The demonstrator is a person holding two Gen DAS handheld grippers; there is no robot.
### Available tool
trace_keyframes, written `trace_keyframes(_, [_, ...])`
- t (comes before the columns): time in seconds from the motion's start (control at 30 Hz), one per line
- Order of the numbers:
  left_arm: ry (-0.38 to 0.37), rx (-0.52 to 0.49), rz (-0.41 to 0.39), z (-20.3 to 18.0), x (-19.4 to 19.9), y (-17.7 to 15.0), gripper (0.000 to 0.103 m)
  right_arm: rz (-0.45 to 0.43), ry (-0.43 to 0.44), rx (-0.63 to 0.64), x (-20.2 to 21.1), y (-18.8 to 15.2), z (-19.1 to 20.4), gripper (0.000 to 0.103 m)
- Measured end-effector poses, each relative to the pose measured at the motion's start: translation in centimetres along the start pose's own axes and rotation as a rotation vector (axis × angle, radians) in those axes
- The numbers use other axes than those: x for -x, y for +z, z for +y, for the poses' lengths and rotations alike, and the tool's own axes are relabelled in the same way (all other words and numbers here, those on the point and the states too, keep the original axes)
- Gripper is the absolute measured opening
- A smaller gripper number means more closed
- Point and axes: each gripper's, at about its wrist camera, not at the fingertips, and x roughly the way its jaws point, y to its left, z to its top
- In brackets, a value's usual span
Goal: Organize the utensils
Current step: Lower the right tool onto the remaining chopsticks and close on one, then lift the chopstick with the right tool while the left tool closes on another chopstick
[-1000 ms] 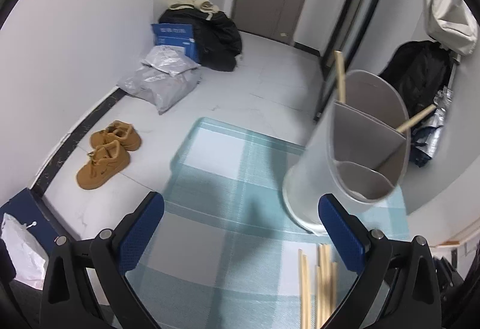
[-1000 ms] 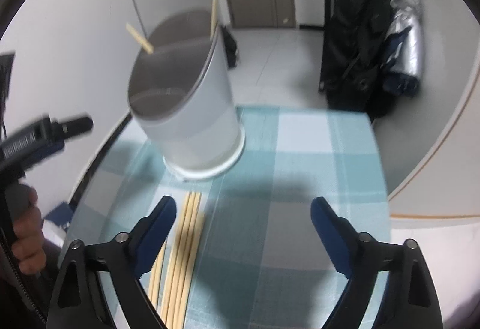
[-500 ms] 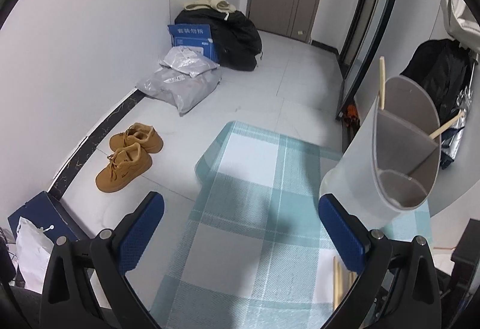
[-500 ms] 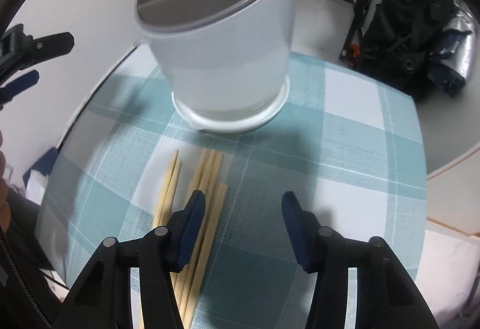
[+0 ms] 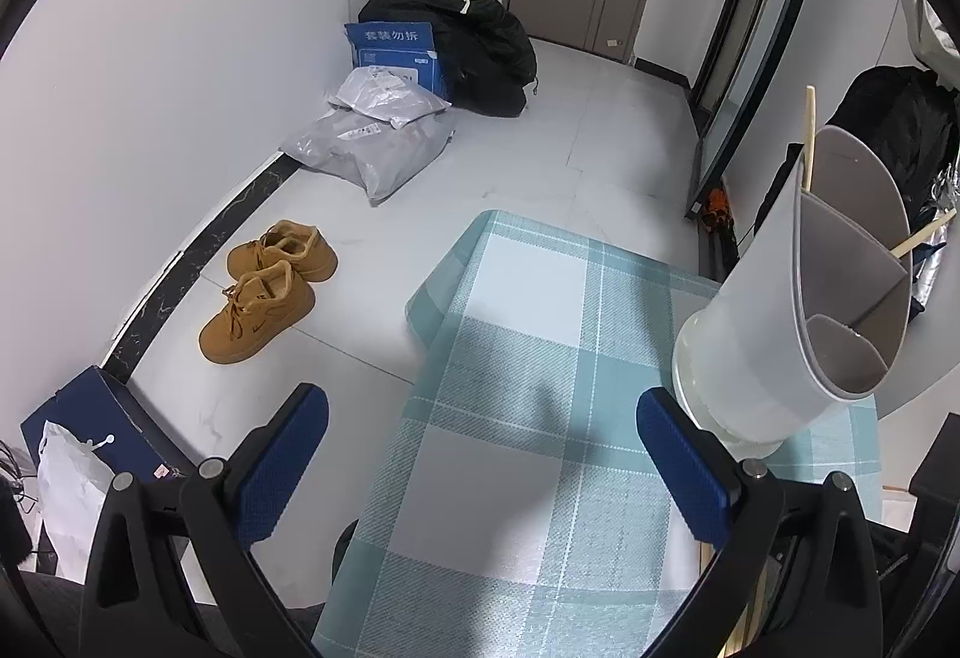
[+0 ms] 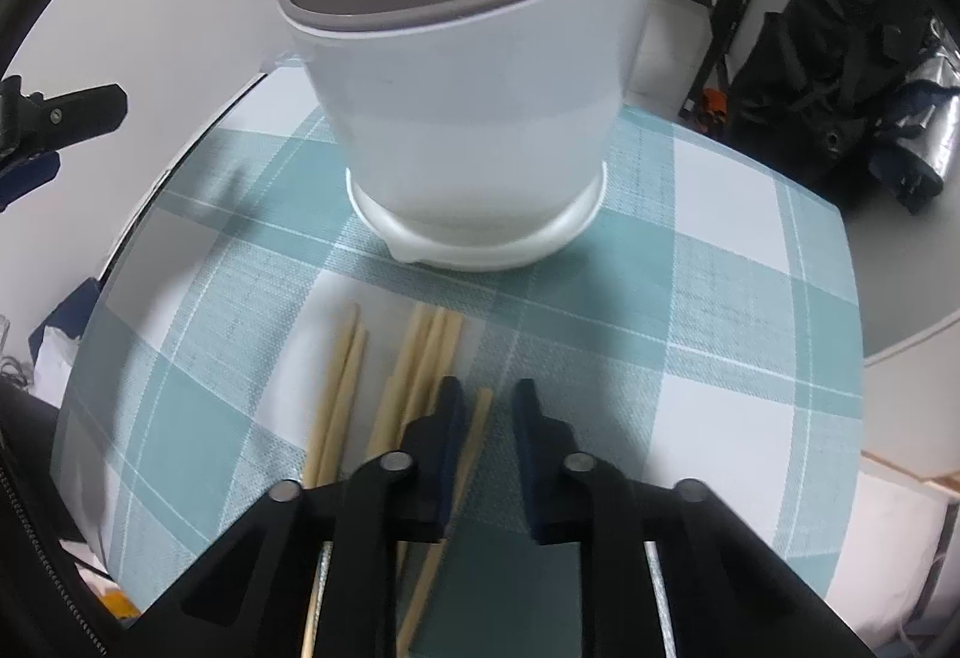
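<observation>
A white utensil holder (image 6: 468, 88) with a grey divided inside stands on the checked cloth; in the left wrist view the holder (image 5: 780, 328) is at the right with two chopsticks (image 5: 810, 136) leaning in it. Several loose wooden chopsticks (image 6: 420, 358) lie on the cloth in front of it. My right gripper (image 6: 486, 394) hangs low over them, its jaws closing. One chopstick (image 6: 477, 424) lies between the fingers beside the left pad, and a gap still shows at the right pad. My left gripper (image 5: 480, 397) is open over bare cloth, holding nothing.
The teal and white checked cloth (image 5: 528, 358) covers a small table with its edge close on the left. On the floor beyond are tan shoes (image 5: 264, 286), grey mail bags (image 5: 372, 142), a blue box (image 5: 396, 52) and black bags (image 6: 840, 46).
My right gripper came down and forward onto the loose chopsticks, and its jaws went from wide apart to a narrow gap. In the left wrist view the holder slid toward the right edge.
</observation>
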Motion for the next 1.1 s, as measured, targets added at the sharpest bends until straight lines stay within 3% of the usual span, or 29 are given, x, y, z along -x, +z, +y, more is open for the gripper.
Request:
trace_keyframes(0.07, [-0.044,-0.012,0.023,-0.4,-0.1,-0.1,0.101,0.009,0.024,-0.012,0.0,0.1,-0.2,0.004])
trace_keyframes(0.23, [-0.070,-0.068,0.065,-1.9,-0.3,-1.1,0.101,0.000,0.079,-0.095,0.4,0.2,-1.9,0.004])
trace_keyframes(0.37, [-0.117,-0.123,0.165,-3.8,-1.5,-2.9,0.101,-0.051,0.112,-0.171,1.9,-0.2,-4.0,0.004])
trace_keyframes(0.47, [-0.057,-0.209,0.166,-5.5,-1.6,-4.2,0.101,-0.112,0.159,-0.248,3.5,-0.3,-5.9,0.004])
trace_keyframes(0.73, [-0.120,-0.210,0.263,-6.3,-2.4,-5.3,0.101,-0.263,0.267,-0.341,6.9,-0.7,-7.9,0.004])
trace_keyframes(0.9, [-0.060,-0.312,0.255,-7.9,-2.3,-6.6,0.101,-0.315,0.318,-0.410,7.6,-1.4,-9.7,0.004])
trace_keyframes(0.97, [-0.022,-0.337,0.253,-8.2,-2.5,-7.1,0.101,-0.330,0.318,-0.433,8.0,-1.6,-10.2,0.004])
trace_keyframes(1.1, [-0.032,-0.319,0.270,-8.1,-2.4,-7.0,0.101,-0.352,0.268,-0.410,8.9,-1.7,-10.1,0.004])
